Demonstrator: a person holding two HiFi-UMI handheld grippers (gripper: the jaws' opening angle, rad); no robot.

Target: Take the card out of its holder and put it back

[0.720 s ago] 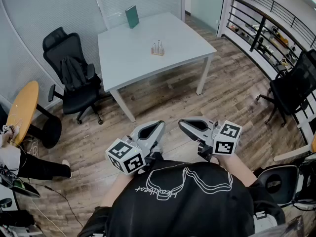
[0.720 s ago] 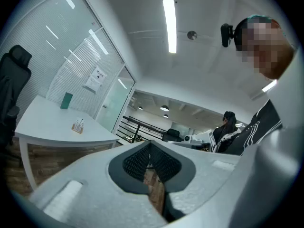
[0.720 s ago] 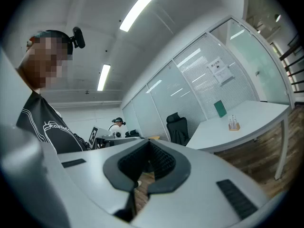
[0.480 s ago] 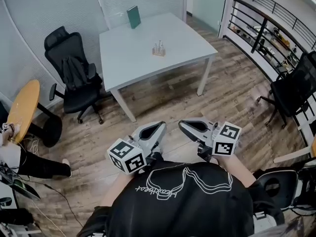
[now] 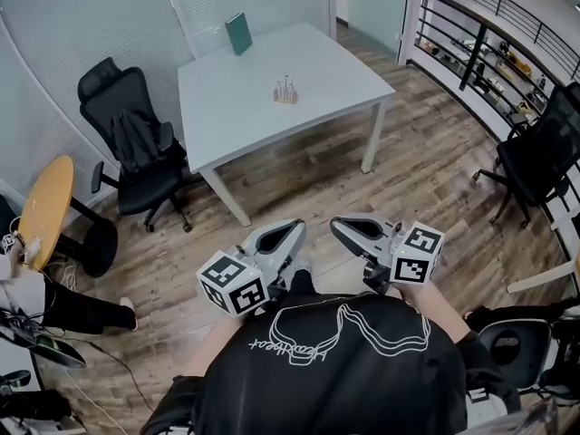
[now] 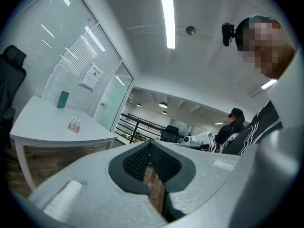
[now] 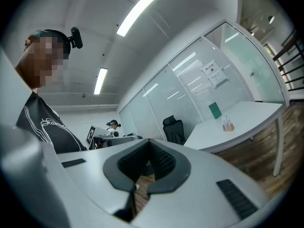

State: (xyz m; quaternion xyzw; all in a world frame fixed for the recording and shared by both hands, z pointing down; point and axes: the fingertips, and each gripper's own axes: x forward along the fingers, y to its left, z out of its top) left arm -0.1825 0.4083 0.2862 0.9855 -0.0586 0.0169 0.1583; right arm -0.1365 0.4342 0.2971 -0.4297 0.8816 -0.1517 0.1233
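Both jaws clenched empty, left gripper (image 5: 294, 228), right gripper (image 5: 338, 225), card holder (image 5: 286, 91) well ahead

White table (image 5: 237, 107), black office chair (image 5: 134, 145), wood floor (image 5: 426, 163)

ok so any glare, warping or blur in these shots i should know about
Head view: evenly lit and sharp, wide-angle bowing at the edges. Left gripper view: heavy fisheye with dark corners, ceiling strip light blown out, left gripper soft up close. Right gripper view: same fisheye, ceiling lights glaring.
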